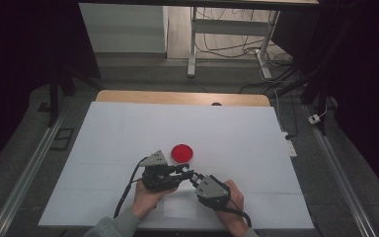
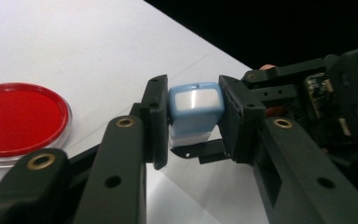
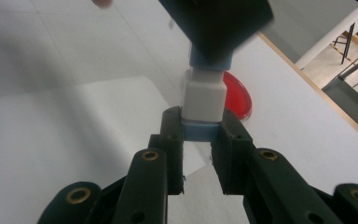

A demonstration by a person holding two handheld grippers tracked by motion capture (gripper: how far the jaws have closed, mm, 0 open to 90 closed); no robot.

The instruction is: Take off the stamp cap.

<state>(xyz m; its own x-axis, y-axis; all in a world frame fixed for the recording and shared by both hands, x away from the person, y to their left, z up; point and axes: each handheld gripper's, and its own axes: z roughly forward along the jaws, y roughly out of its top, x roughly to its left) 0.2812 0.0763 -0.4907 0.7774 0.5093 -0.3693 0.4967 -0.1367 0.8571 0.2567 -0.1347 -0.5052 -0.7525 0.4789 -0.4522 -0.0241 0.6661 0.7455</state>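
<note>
A small blue-and-white stamp-like block [image 2: 195,105] is held above the table between both grippers. My left gripper [image 2: 193,116] is shut on its blue upper body. My right gripper [image 3: 203,127] is shut on the blue piece [image 3: 201,132] at the block's other end, just past the white middle section [image 3: 205,99]. In the high view the left gripper [image 1: 185,171] and the right gripper [image 1: 195,178] meet tip to tip near the table's front middle. A round red disc [image 1: 182,152] with a clear rim lies flat just beyond them.
A white sheet covers the table [image 1: 128,128]. A smaller white paper rectangle [image 1: 180,206] lies near the front edge between the person's hands. Beyond the far edge are a desk frame [image 1: 192,44] and floor cables [image 1: 281,74].
</note>
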